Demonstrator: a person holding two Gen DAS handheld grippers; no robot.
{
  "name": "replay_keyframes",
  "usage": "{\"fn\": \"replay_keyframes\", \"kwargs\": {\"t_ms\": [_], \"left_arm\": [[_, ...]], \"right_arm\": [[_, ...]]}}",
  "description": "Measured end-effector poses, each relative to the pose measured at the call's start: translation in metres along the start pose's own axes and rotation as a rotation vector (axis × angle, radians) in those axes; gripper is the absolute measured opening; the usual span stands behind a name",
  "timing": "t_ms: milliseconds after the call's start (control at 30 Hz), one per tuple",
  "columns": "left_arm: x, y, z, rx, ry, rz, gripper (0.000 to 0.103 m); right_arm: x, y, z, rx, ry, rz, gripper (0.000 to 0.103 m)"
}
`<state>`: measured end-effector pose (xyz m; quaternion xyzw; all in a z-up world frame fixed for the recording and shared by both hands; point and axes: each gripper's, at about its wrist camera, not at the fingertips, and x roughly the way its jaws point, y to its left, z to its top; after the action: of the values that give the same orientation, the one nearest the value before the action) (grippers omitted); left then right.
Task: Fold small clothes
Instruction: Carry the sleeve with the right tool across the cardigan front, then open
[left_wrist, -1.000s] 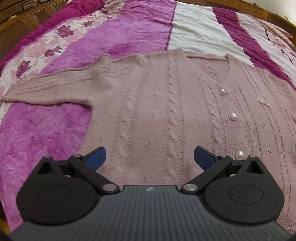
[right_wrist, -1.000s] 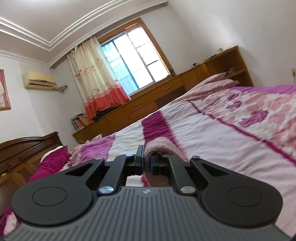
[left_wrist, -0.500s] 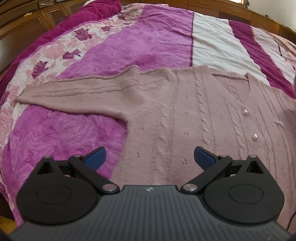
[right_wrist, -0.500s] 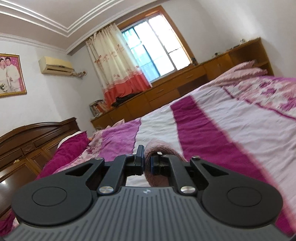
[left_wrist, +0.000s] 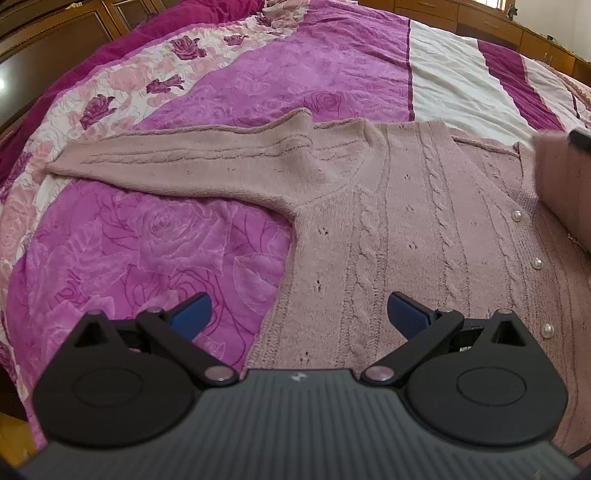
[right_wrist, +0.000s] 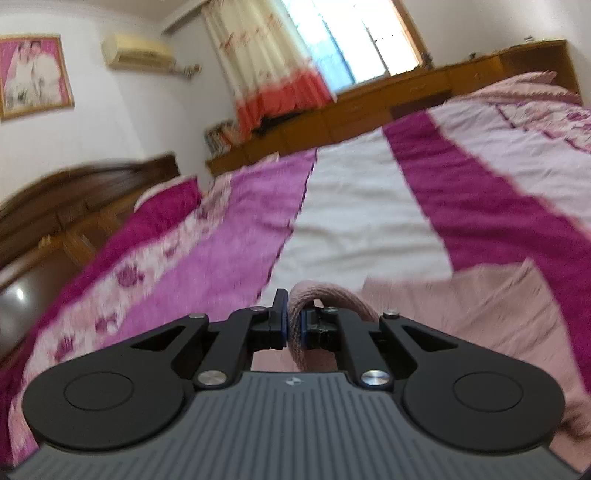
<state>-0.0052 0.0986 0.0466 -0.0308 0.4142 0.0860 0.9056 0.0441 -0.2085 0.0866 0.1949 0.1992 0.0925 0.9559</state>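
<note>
1. Item under work: one pink cable-knit cardigan (left_wrist: 406, 229), lying face up and mostly flat on the bedspread (left_wrist: 258, 74). Its pearl buttons (left_wrist: 516, 216) are fastened down the front, as far as the visible ones show.

2. Left gripper (left_wrist: 297, 314): jaws stand wide apart with nothing between them. It hangs above the lower edge of the cardigan body, near the side seam, pointing down at the knit. No contact with the fabric is visible.

3. Right gripper (right_wrist: 294, 328): jaws are clamped together on a fold of the pink knit, which loops up and over the pads. In the left wrist view a raised pink mass (left_wrist: 561, 177) enters from the right edge above the button line; I judge this to be the right sleeve, carried in over the chest.

4. Left sleeve (left_wrist: 177, 162): fully stretched out across the bedspread, away from the body. Untouched.

5. Progress, as a judgement: early. The first sleeve fold appears to be under way but not laid down; the cloth is in the air and in the grip.

6. Outstanding: set the right sleeve flat on the front, fold the left sleeve inward, then fold the body up from the hem. No finished pile of other garments is in view.
</note>
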Motion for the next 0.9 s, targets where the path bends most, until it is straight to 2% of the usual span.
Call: {"fn": "replay_keyframes", "kwargs": {"t_ms": [167, 367, 433, 467, 500, 700, 900], "left_arm": [[0.004, -0.002, -0.002, 0.004, 0.005, -0.011, 0.103], [0.006, -0.004, -0.006, 0.012, 0.014, -0.024, 0.103], [0.006, -0.004, -0.007, 0.011, 0.015, -0.026, 0.103], [0.006, -0.004, -0.007, 0.01, 0.014, -0.027, 0.103], [0.005, -0.003, -0.007, 0.009, 0.013, -0.028, 0.103], [0.004, -0.003, -0.007, 0.004, 0.013, -0.03, 0.103], [-0.001, -0.008, -0.006, 0.018, -0.003, -0.047, 0.103]], "right_arm": [[0.017, 0.002, -0.028, -0.028, 0.079, 0.008, 0.007], [0.033, -0.004, -0.047, -0.005, 0.147, -0.011, 0.01], [0.039, -0.006, -0.052, 0.008, 0.196, -0.014, 0.027], [0.042, -0.007, -0.056, 0.013, 0.23, -0.018, 0.044], [0.042, -0.008, -0.059, 0.016, 0.241, -0.016, 0.055], [0.024, -0.003, -0.068, 0.005, 0.241, 0.008, 0.069], [-0.008, -0.004, -0.063, 0.033, 0.26, 0.006, 0.071]]}}
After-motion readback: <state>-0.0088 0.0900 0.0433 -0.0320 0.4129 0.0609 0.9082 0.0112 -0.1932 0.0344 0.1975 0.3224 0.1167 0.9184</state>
